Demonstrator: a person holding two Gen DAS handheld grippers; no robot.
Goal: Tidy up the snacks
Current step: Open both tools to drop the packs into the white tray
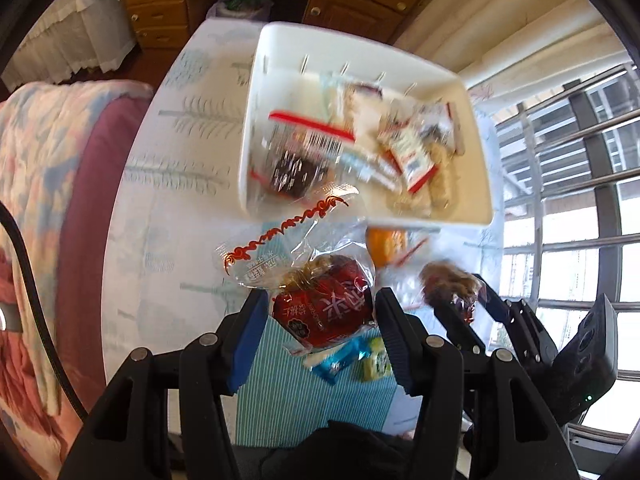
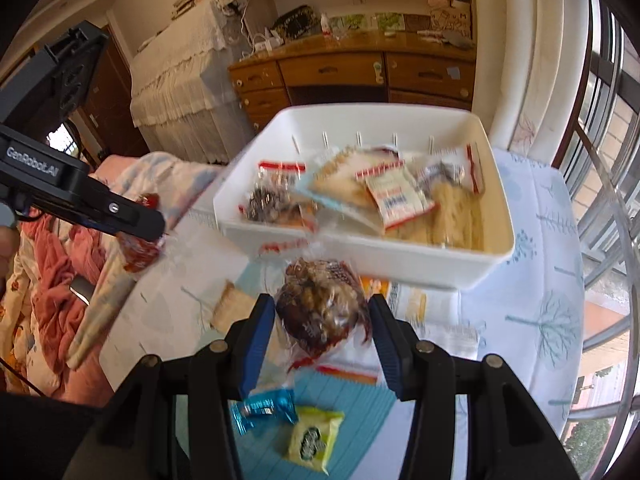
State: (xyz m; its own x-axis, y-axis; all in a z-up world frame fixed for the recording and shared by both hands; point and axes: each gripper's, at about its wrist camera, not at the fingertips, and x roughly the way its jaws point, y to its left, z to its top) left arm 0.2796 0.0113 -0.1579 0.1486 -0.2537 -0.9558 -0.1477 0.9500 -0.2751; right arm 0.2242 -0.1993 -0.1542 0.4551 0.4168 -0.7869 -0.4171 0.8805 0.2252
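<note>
A white plastic bin (image 1: 432,222) (image 2: 400,256) on the table holds several wrapped snacks. My left gripper (image 1: 322,300) is shut on a red-wrapped snack packet (image 1: 328,308) with clear crinkled film, held above the table in front of the bin. My right gripper (image 2: 322,312) is shut on a brown nut snack in a clear and dark red wrapper (image 2: 322,308); it also shows in the left wrist view (image 1: 448,284), to the right. In the right wrist view, the left gripper's body (image 2: 120,216) reaches in from the left with its red packet (image 2: 140,248).
A blue candy (image 2: 262,408) and a yellow-green packet (image 2: 314,438) lie on a teal striped mat (image 2: 360,404) under the grippers. An orange packet (image 1: 386,246) lies beside the bin. A bed with blankets (image 1: 48,200) is left of the table, a window with bars (image 1: 580,208) right.
</note>
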